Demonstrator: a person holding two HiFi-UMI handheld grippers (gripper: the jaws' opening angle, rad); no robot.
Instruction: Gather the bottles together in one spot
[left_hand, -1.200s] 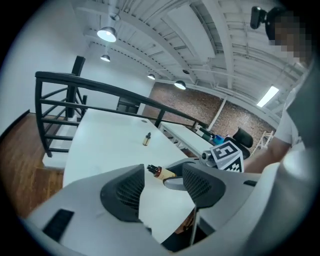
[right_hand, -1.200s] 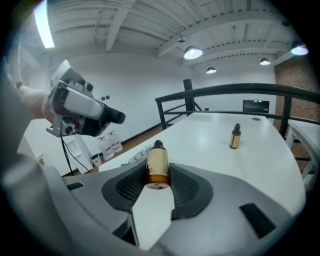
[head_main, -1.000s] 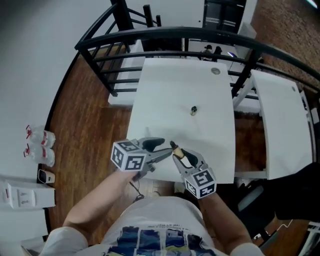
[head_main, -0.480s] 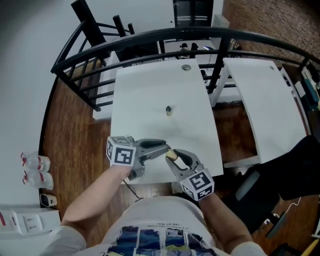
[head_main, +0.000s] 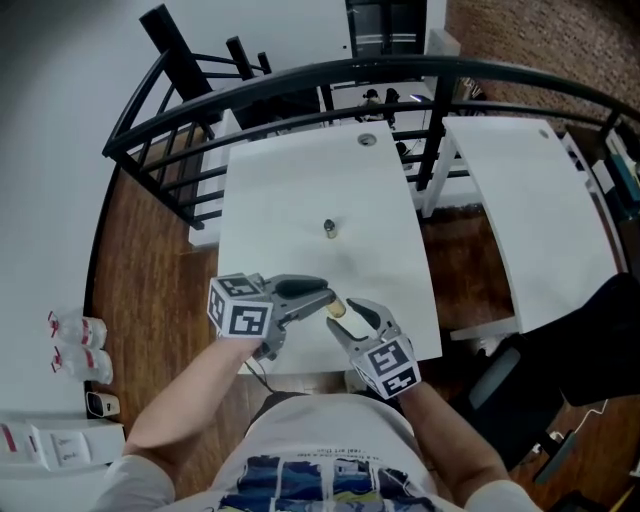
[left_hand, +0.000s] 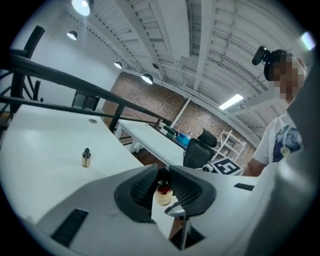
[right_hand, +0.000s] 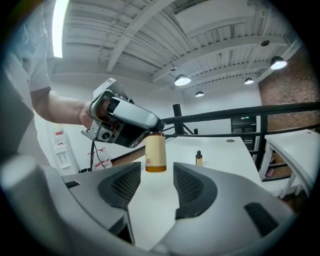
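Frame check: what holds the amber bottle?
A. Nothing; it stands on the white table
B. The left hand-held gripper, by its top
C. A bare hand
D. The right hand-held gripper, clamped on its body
B: the amber bottle hangs in the air by its top from the left hand-held gripper, whose jaws are closing on it. The right hand-held gripper, its jaws opening, is clear of the bottle's sides.

Left gripper (left_hand: 161, 186) closing on bottle (right_hand: 156, 152); right gripper (right_hand: 156, 183) opening around it
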